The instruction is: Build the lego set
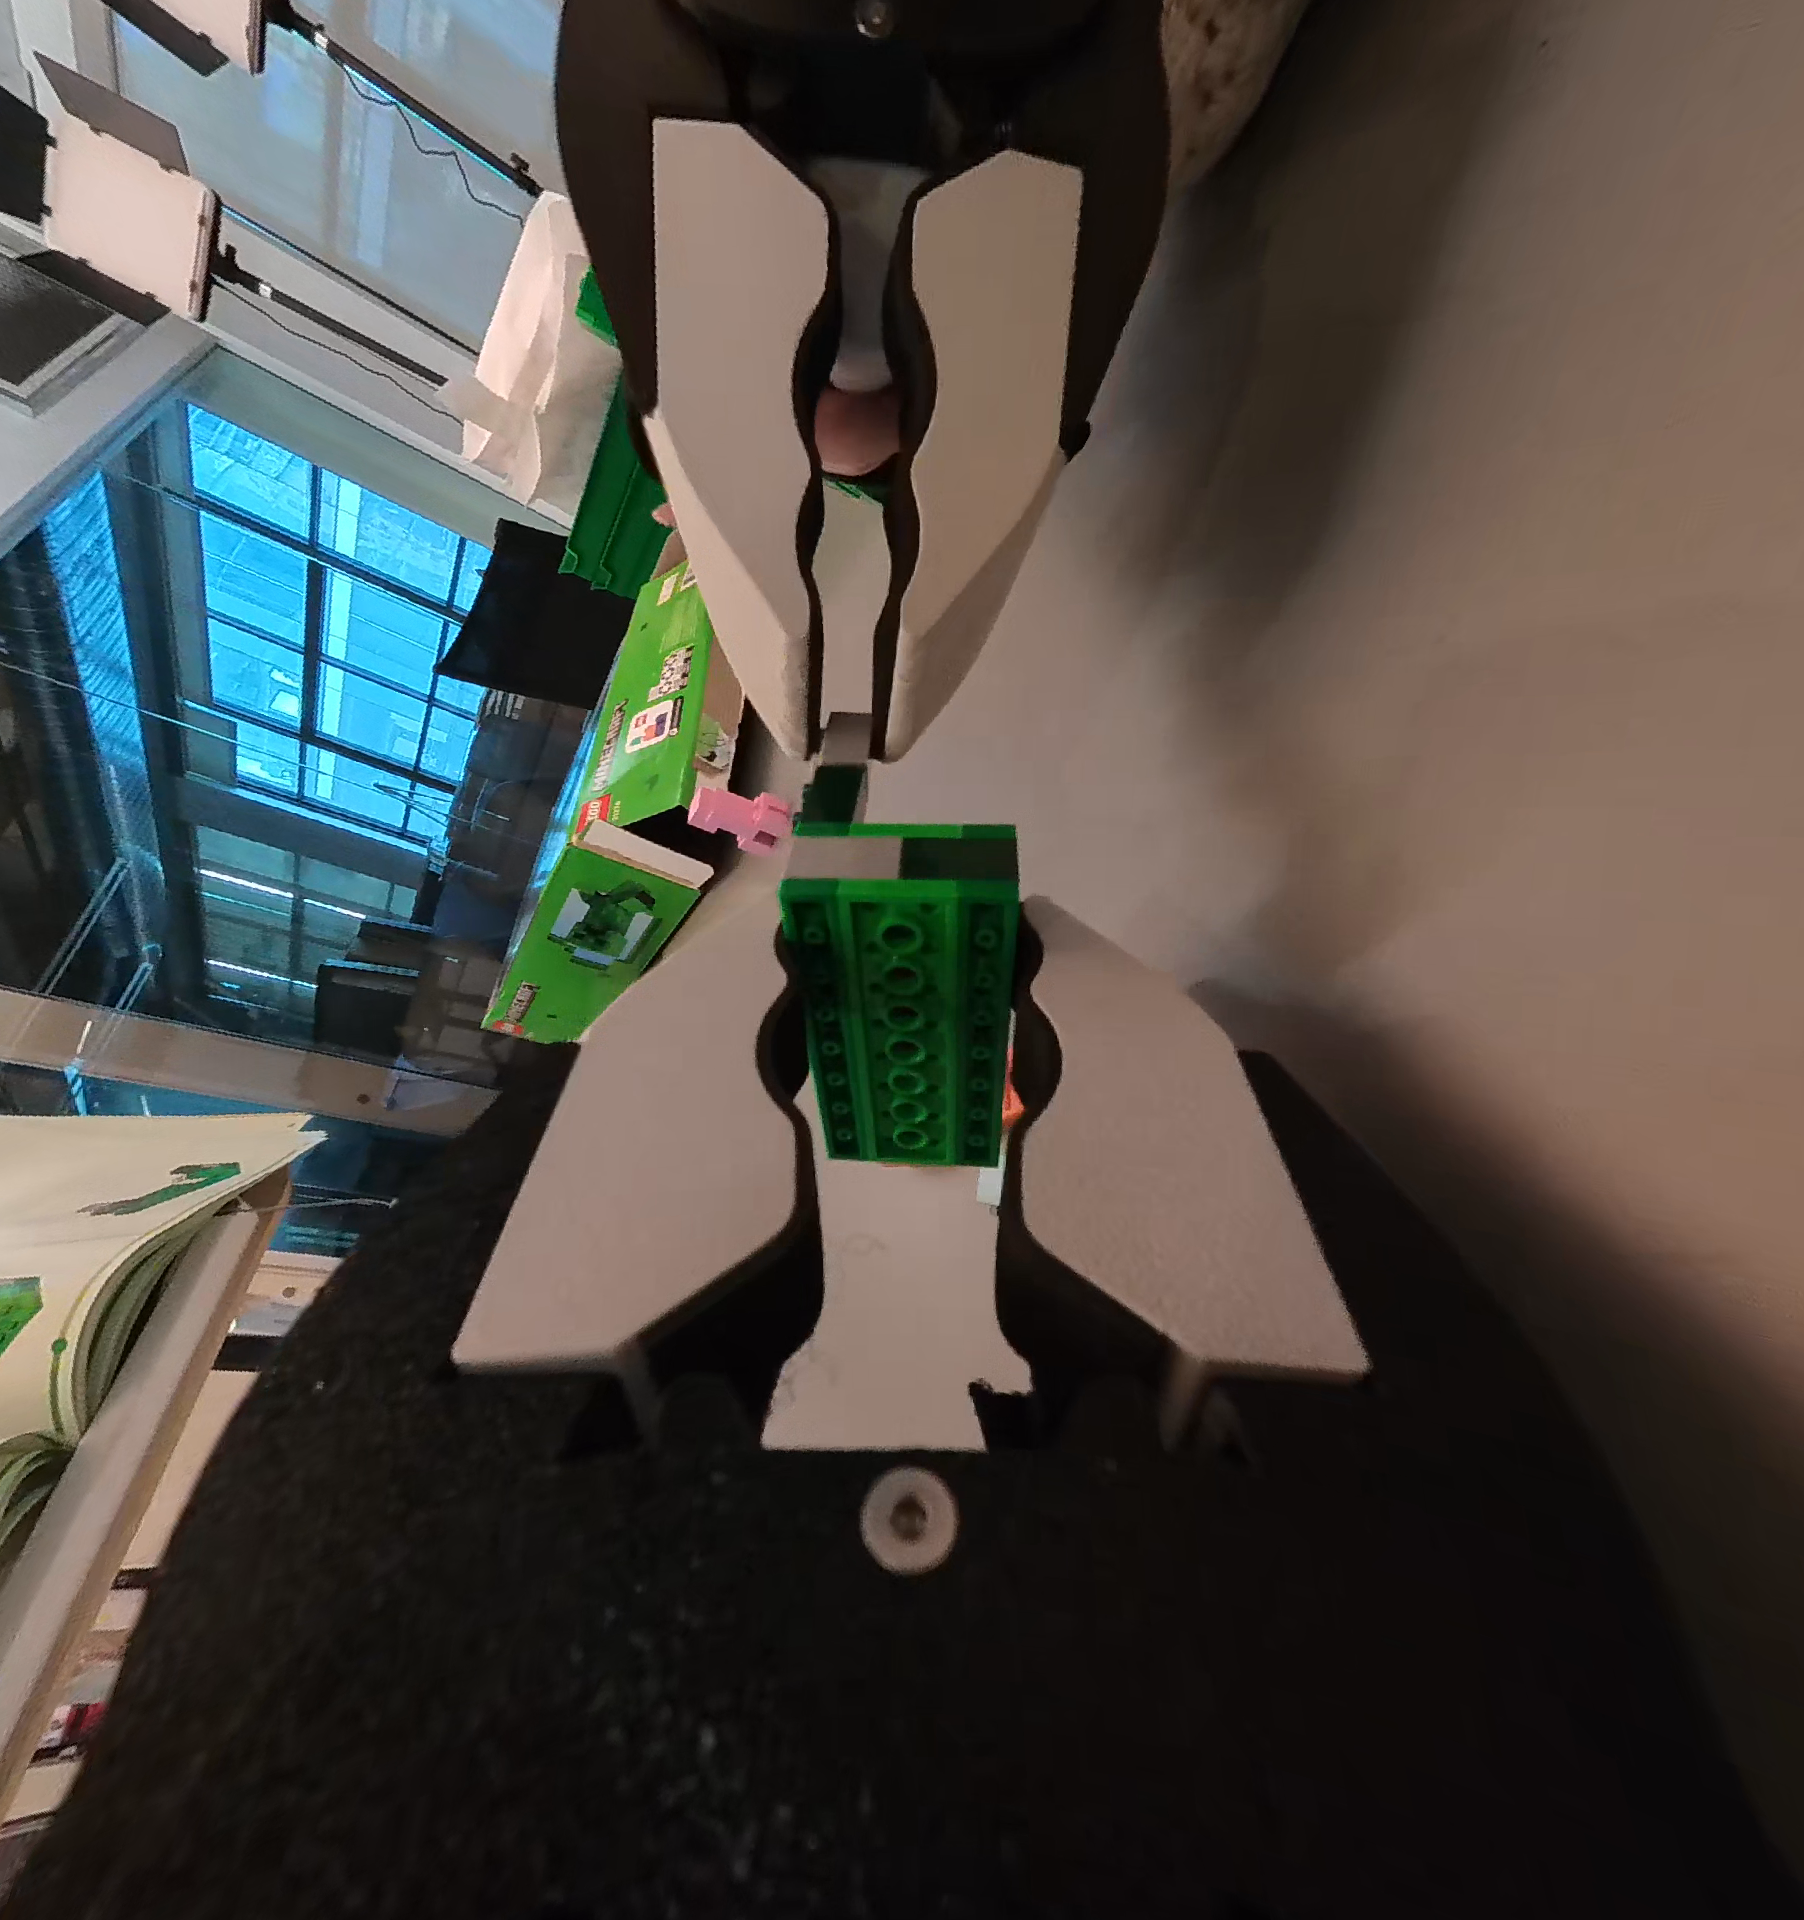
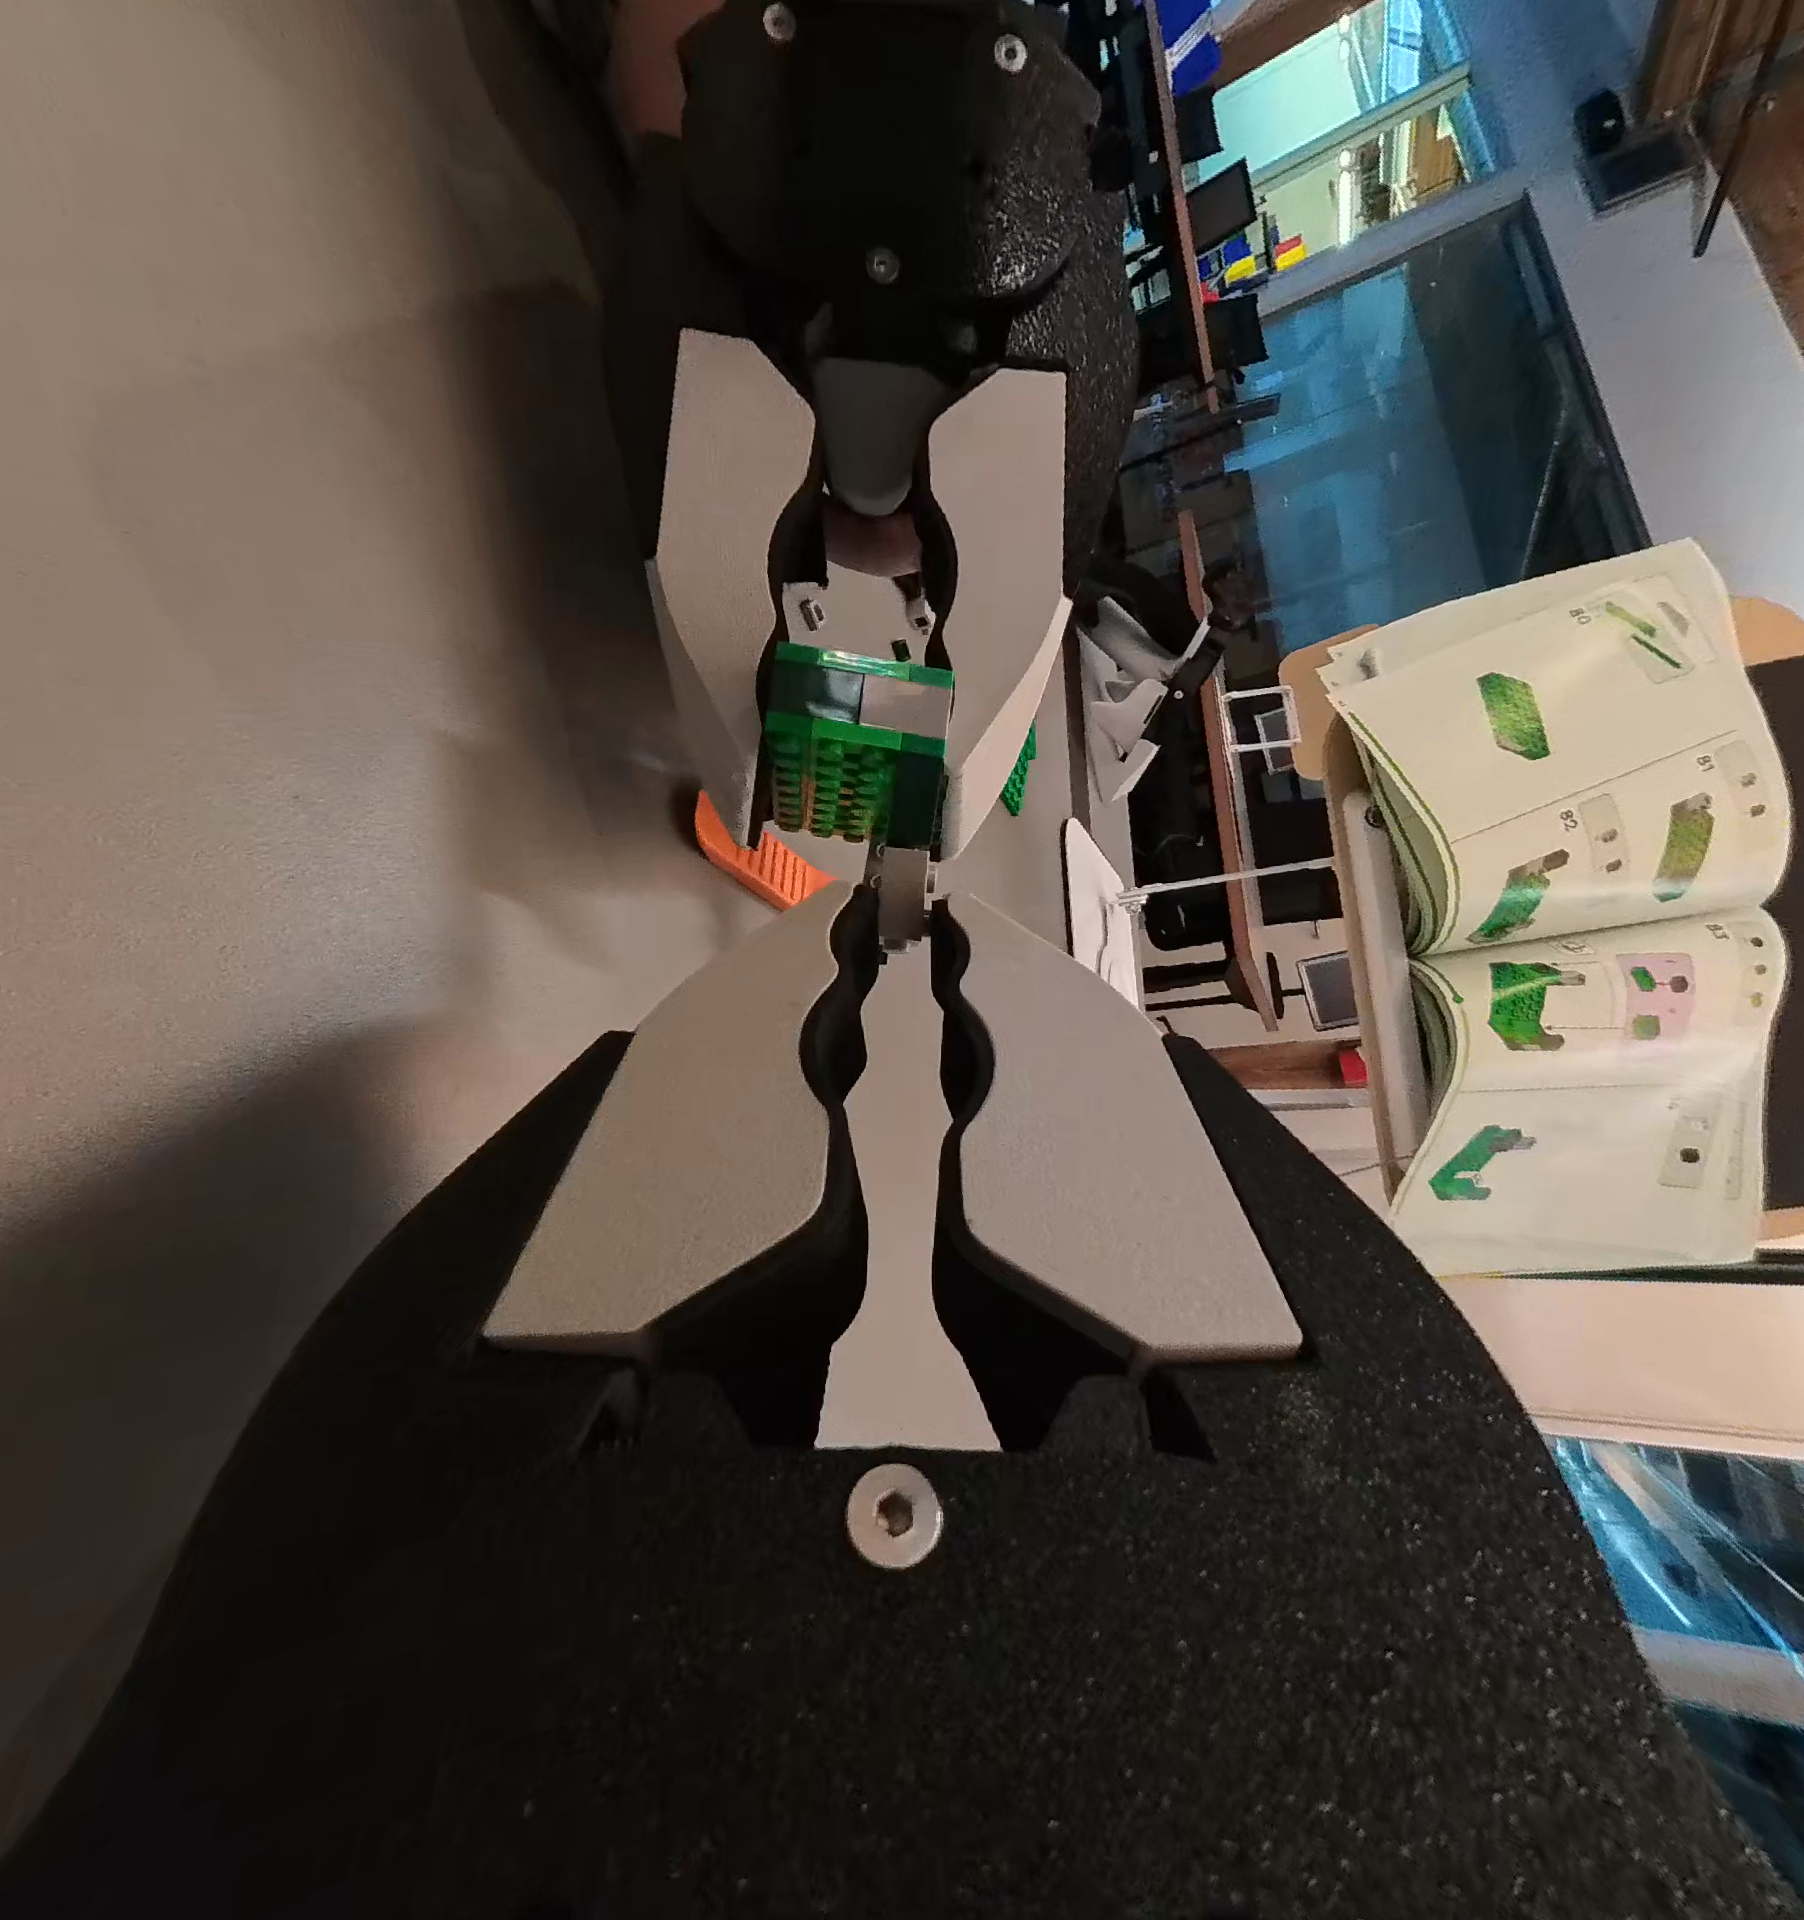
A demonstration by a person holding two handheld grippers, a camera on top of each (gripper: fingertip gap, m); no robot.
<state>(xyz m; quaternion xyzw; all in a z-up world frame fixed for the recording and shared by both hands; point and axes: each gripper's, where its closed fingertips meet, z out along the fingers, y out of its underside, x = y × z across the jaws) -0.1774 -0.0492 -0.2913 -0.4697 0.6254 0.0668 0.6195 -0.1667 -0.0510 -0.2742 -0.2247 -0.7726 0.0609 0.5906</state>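
My left gripper [image 1: 903, 935] is shut on a green lego assembly [image 1: 908, 1039], seen from its underside, with grey and dark green bricks on its far end. My right gripper [image 1: 851, 743] comes in from the opposite side and is shut on a small grey piece [image 1: 849, 736], which touches the assembly's dark green end. In the right wrist view my right gripper [image 2: 896, 906] pinches the grey piece [image 2: 903, 883] against the studded green assembly [image 2: 846, 764], which the left gripper [image 2: 851, 831] holds above the table.
A green lego box [image 1: 607, 852] and a pink lego pig [image 1: 742, 816] lie beyond the assembly. An open instruction booklet [image 2: 1563, 914] stands to one side. An orange brick separator [image 2: 758, 857] and a loose green plate [image 2: 1023, 774] lie on the pale table [image 2: 254, 623]. My left and right fingertips are right by each other.
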